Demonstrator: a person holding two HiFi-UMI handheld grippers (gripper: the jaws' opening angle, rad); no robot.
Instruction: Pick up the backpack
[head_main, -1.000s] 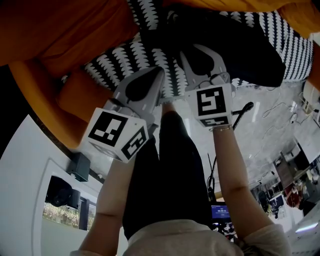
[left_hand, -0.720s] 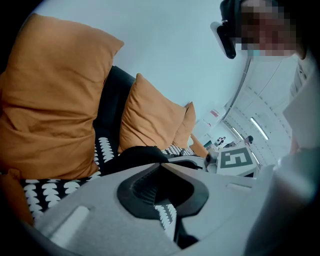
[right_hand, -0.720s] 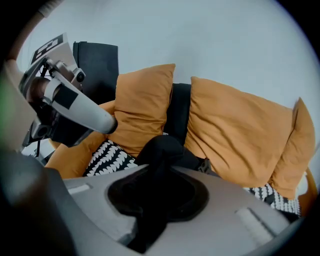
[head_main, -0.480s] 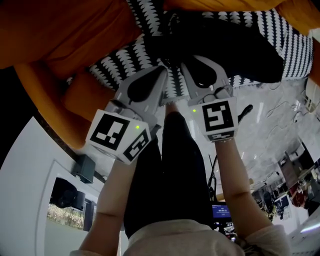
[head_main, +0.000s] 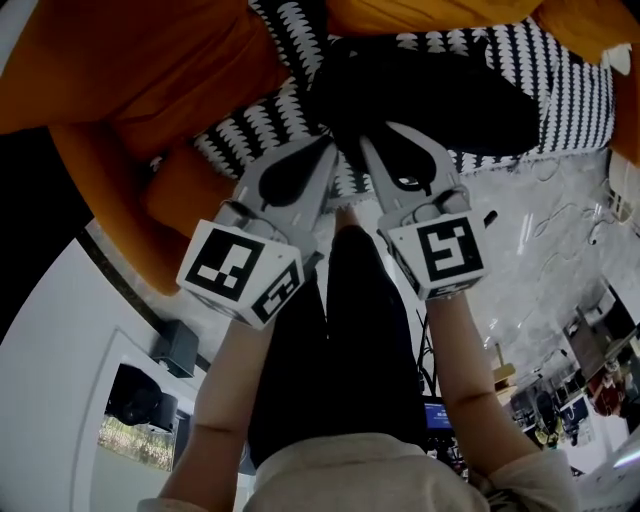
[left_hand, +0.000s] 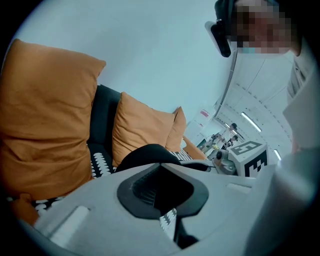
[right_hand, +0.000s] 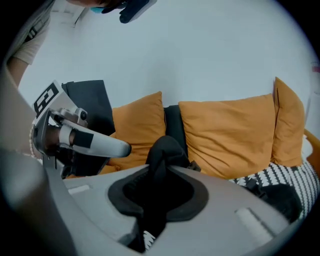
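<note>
- The orange fabric sofa (head_main: 110, 70) fills the head view from 9 to 12 o'clock. In the right gripper view its square orange cushions (right_hand: 235, 135) stand upright along the backrest.
- A black-and-white zigzag-patterned throw (head_main: 565, 85) covers the seat, showing from 11 round to 2 o'clock in the head view.
- The black fabric backpack (head_main: 440, 95) sits over this throw at 12 to 1 o'clock, just beyond both sets of jaws. Its near edge is bunched up towards them.
- The left gripper (head_main: 326, 148), at 11 o'clock of the picture's middle, points up-picture into the backpack's near edge. Its jaws are drawn almost together, with dark backpack material caught in the narrow gap between the pads.
- The right gripper (head_main: 366, 146), just beside the left at 12 o'clock, pinches a raised fold of the backpack. In its own view the black fabric stands up out of the pads at 12 o'clock.
</note>
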